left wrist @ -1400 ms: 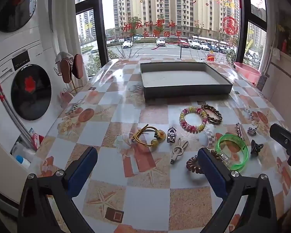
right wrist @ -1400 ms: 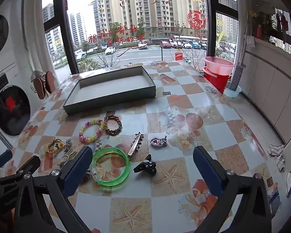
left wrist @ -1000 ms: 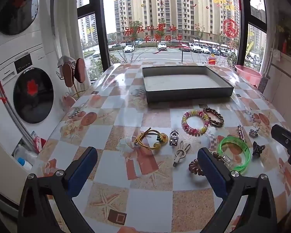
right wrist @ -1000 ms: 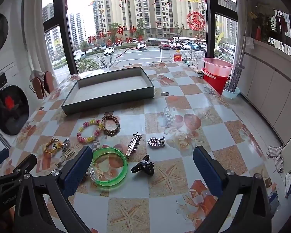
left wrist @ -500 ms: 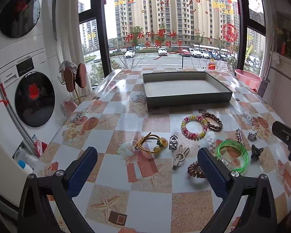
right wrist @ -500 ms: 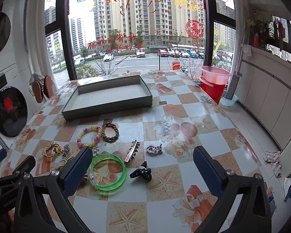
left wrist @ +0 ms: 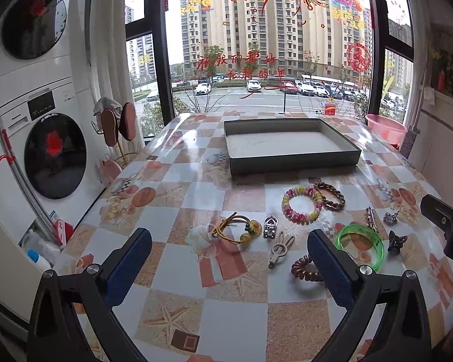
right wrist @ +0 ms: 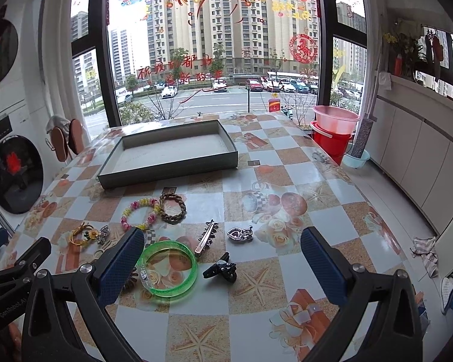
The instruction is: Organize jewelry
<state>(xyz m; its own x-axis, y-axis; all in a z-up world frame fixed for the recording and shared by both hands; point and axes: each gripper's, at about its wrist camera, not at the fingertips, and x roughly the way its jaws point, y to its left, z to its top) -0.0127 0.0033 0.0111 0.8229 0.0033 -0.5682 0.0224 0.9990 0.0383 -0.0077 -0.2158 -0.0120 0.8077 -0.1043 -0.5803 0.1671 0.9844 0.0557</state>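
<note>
A grey empty tray (left wrist: pixel 293 163) (right wrist: pixel 166 178) stands at the far side of the checkered table. Jewelry lies in front of it: a pink-yellow bead bracelet (left wrist: pixel 302 204) (right wrist: pixel 140 208), a brown braided bracelet (left wrist: pixel 329 196) (right wrist: pixel 172 207), a green bangle (left wrist: pixel 359 246) (right wrist: pixel 167 268), a yellow hair tie (left wrist: pixel 237 233), a brown spiral tie (left wrist: pixel 305 270), a black claw clip (right wrist: pixel 221 268), a spiked barrette (right wrist: pixel 206 238) and a heart charm (right wrist: pixel 240 234). My left gripper (left wrist: pixel 229 265) is open and empty above the near table. My right gripper (right wrist: pixel 223 259) is open and empty above the claw clip.
Stacked washing machines (left wrist: pixel 39 126) stand left of the table. A red bucket with a pink basin (right wrist: pixel 333 132) stands on the floor to the right. A bunny clip (left wrist: pixel 280 249) and a small heart clip (left wrist: pixel 270 226) lie near the hair tie.
Both grippers have risen and pulled back a little, so the table and jewelry sit lower and smaller in view. Nothing on the table has moved.
</note>
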